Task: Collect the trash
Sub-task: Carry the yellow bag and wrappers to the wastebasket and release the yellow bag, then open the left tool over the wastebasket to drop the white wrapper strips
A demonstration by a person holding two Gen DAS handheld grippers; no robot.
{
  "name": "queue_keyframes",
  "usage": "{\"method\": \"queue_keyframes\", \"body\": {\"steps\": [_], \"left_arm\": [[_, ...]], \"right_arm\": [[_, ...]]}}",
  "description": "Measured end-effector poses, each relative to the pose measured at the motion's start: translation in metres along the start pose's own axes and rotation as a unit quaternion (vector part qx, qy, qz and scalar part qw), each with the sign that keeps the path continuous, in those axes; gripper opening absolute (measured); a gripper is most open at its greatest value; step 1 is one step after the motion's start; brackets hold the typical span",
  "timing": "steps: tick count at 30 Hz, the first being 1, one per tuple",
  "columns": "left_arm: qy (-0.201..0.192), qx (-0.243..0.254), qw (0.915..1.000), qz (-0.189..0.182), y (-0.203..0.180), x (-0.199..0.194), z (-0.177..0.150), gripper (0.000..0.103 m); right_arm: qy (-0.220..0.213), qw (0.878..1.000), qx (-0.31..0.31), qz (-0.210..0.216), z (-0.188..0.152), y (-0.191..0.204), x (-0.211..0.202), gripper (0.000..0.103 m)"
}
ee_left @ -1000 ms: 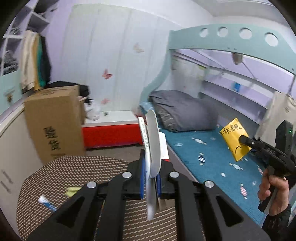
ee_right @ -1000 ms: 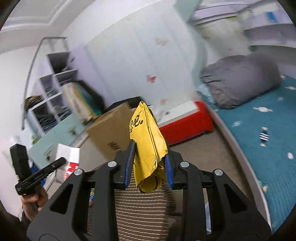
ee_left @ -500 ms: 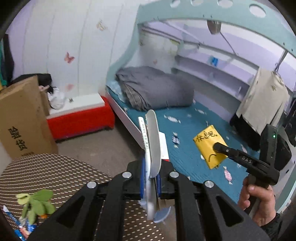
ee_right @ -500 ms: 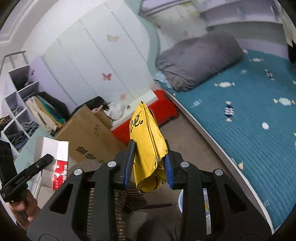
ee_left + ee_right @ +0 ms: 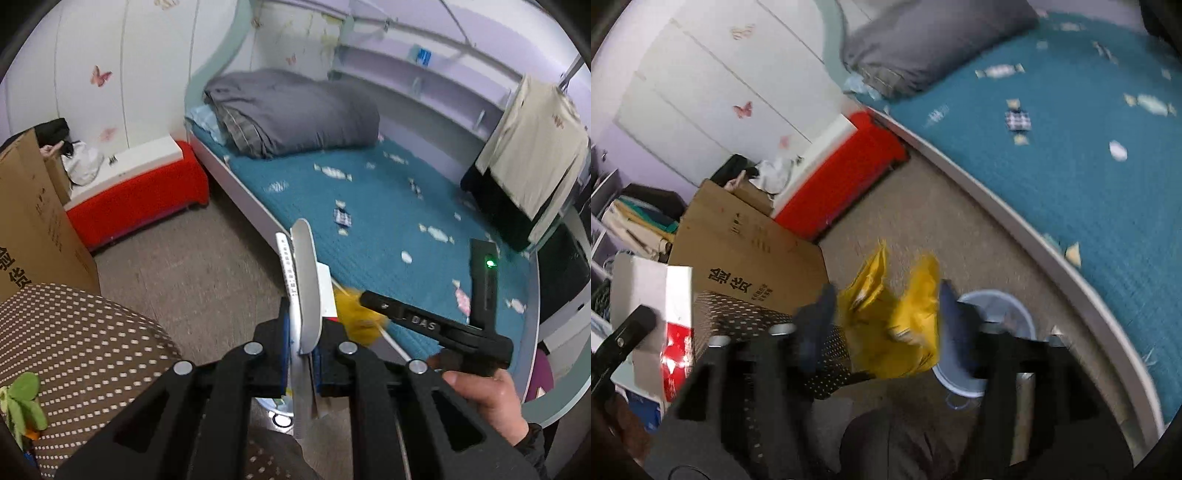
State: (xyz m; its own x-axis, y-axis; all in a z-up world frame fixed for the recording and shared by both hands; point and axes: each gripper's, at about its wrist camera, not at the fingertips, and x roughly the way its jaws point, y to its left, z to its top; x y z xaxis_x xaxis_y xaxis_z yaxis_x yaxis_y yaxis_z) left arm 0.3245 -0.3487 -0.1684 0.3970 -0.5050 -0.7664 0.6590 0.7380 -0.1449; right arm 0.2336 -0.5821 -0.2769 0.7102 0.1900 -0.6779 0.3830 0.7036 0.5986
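Note:
My left gripper [image 5: 300, 350] is shut on a flat white wrapper [image 5: 304, 288] that stands upright between the fingers. My right gripper [image 5: 886, 325] has its jaws spread wide, with a yellow packet [image 5: 897, 317] loose between them, above a pale blue trash bin [image 5: 990, 343] on the floor. The frame is blurred. In the left wrist view the right gripper [image 5: 364, 299] shows beside the left one with the yellow packet [image 5: 356, 317] at its tip.
A bed with a teal cover [image 5: 388, 214] and grey duvet [image 5: 291, 110] lies on the right. A red bench [image 5: 136, 203], a cardboard box [image 5: 746, 251] and a dotted brown table [image 5: 81, 343] stand on the left. Carpet floor [image 5: 192, 266] lies between.
Both grippers tilted down toward the floor and the bin. The right gripper's jaws opened from their grip on the yellow packet. The left gripper still holds the white wrapper.

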Motion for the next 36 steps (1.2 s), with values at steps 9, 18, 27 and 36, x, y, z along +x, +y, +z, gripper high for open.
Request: {"method": "queue_keyframes", "body": {"steps": [9, 18, 27, 36], "left_arm": [[0.083, 0.017, 0.9964, -0.006, -0.017, 0.072, -0.005, 0.01], [0.077, 0.038, 0.9961, 0.019, -0.02, 0.083, -0.005, 0.097], [0.028, 0.009, 0.9989, 0.037, 0.002, 0.024, -0.006, 0.097], [-0.019, -0.011, 0.9991, 0.036, 0.019, -0.037, -0.015, 0.097]], "right_arm": [[-0.03, 0.999, 0.029, 0.001, -0.001, -0.014, -0.03, 0.083], [-0.055, 0.998, 0.013, 0.006, 0.0, -0.003, -0.059, 0.093], [-0.064, 0.998, -0.007, -0.018, -0.015, 0.02, -0.065, 0.097], [-0.076, 0.996, -0.044, -0.008, -0.029, 0.062, -0.083, 0.097]]}}
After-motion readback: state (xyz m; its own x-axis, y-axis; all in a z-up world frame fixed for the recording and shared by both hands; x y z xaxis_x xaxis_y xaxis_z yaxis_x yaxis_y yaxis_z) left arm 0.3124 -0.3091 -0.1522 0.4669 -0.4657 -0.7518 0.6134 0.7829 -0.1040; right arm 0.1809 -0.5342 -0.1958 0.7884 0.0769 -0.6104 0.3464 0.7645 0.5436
